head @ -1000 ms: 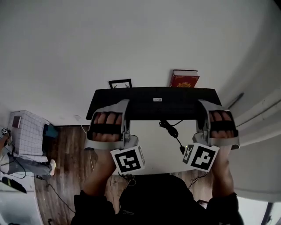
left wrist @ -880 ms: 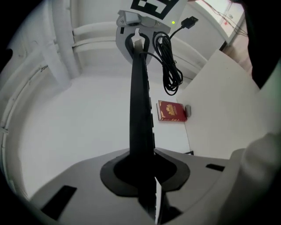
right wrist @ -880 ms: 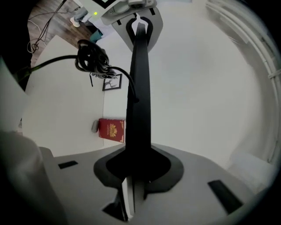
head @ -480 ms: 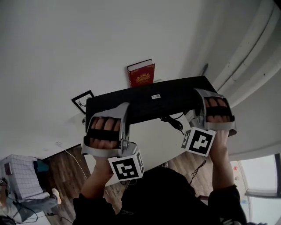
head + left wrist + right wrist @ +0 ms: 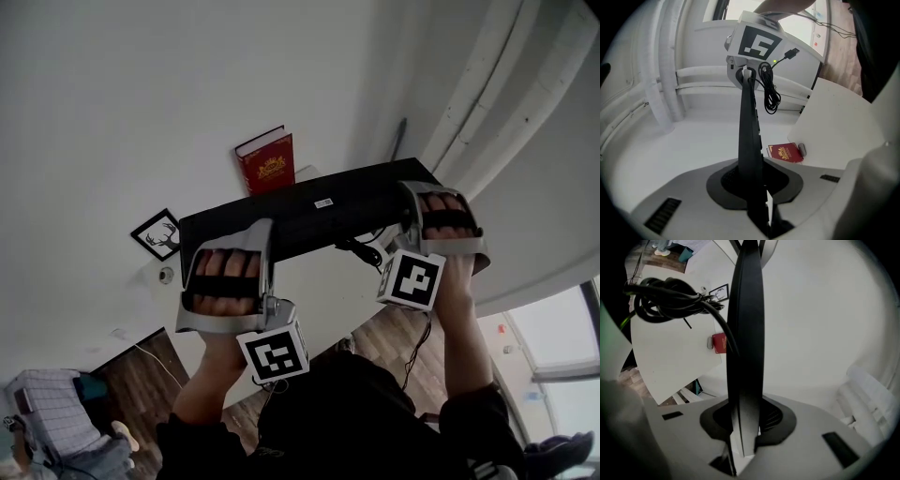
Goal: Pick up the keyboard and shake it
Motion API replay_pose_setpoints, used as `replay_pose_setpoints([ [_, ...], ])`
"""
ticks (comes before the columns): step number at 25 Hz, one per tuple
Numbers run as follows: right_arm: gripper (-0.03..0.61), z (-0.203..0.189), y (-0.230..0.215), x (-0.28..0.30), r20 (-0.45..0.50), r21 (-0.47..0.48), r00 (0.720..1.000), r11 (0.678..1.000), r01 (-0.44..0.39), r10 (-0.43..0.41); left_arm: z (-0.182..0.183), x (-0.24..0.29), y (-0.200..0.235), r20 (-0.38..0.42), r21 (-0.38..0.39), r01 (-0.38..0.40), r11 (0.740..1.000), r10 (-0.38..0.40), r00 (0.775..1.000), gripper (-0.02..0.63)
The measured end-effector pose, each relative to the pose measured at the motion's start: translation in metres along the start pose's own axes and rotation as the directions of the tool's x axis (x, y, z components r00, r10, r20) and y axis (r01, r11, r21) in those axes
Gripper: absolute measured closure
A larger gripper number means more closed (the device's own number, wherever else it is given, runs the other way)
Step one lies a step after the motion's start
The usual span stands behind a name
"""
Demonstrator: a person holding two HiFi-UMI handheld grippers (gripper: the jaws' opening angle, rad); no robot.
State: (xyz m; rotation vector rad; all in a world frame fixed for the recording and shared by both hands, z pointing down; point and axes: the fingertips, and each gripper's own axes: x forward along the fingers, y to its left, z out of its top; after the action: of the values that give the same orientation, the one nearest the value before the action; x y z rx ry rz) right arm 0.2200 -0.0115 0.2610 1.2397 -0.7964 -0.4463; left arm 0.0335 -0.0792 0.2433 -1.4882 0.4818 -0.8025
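A black keyboard (image 5: 309, 217) hangs in the air over the white table (image 5: 323, 291), its underside with a small white label turned toward me. My left gripper (image 5: 246, 234) is shut on its left end and my right gripper (image 5: 412, 194) on its right end. In the left gripper view the keyboard (image 5: 750, 122) runs edge-on from the left gripper (image 5: 755, 190) to the other gripper's marker cube (image 5: 757, 44). In the right gripper view, the right gripper (image 5: 743, 437) clamps the thin black edge (image 5: 745, 333). The keyboard's coiled black cable (image 5: 361, 251) dangles below it.
A red book (image 5: 267, 161) and a small framed picture (image 5: 157, 234) stand at the table's far side by the white wall. White pipes or mouldings (image 5: 497, 94) run along the right. Wooden floor (image 5: 131, 375) and a checked basket (image 5: 52, 412) lie lower left.
Both grippers have swung the keyboard round to the right, so its right end now sits higher in the picture. The book and frame have slid left in view. Both grips hold as before.
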Motion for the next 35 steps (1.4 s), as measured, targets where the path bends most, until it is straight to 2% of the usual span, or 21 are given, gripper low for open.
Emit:
replay_pose_setpoints([
  [4,0.491,-0.003,0.002,-0.001,-0.029,0.011,0.999,1.0,-0.017,0.017,0.004,-0.005,-0.001,0.005,0.01,0.018,1.0,-0.018,1.0,0.532],
  [7,0.491,-0.004,-0.003,-0.003,-0.02,0.019,1.0,1.0,0.01,-0.01,0.003,-0.004,0.001,-0.003,-0.029,0.015,0.999,-0.015,1.0,0.532],
  [14,0.491,0.009,0.009,0.008,0.064,-0.005,0.998,1.0,-0.02,0.02,-0.006,0.006,-0.018,-0.052,-0.082,0.065,0.995,-0.069,0.996,0.534],
  [18,0.491,0.029,0.029,0.015,0.134,-0.037,0.989,0.998,-0.056,0.06,-0.023,0.013,-0.038,-0.118,-0.115,0.121,0.986,-0.135,0.984,0.534],
  [22,0.491,0.049,0.038,0.016,0.224,-0.06,0.97,0.995,-0.079,0.091,-0.042,0.021,-0.052,-0.202,-0.148,0.151,0.977,-0.18,0.963,0.534],
  [26,0.491,0.063,0.037,0.019,0.311,-0.084,0.946,0.994,-0.066,0.089,-0.054,0.024,-0.064,-0.273,-0.192,0.177,0.965,-0.226,0.935,0.535],
  [31,0.491,0.065,0.069,0.039,0.417,-0.108,0.897,0.988,-0.111,0.146,-0.044,0.025,-0.094,-0.351,-0.241,0.231,0.943,-0.306,0.885,0.535],
  [35,0.491,0.067,0.093,0.043,0.462,-0.158,0.86,0.974,-0.161,0.218,-0.037,0.017,-0.121,-0.374,-0.296,0.301,0.906,-0.4,0.836,0.535],
])
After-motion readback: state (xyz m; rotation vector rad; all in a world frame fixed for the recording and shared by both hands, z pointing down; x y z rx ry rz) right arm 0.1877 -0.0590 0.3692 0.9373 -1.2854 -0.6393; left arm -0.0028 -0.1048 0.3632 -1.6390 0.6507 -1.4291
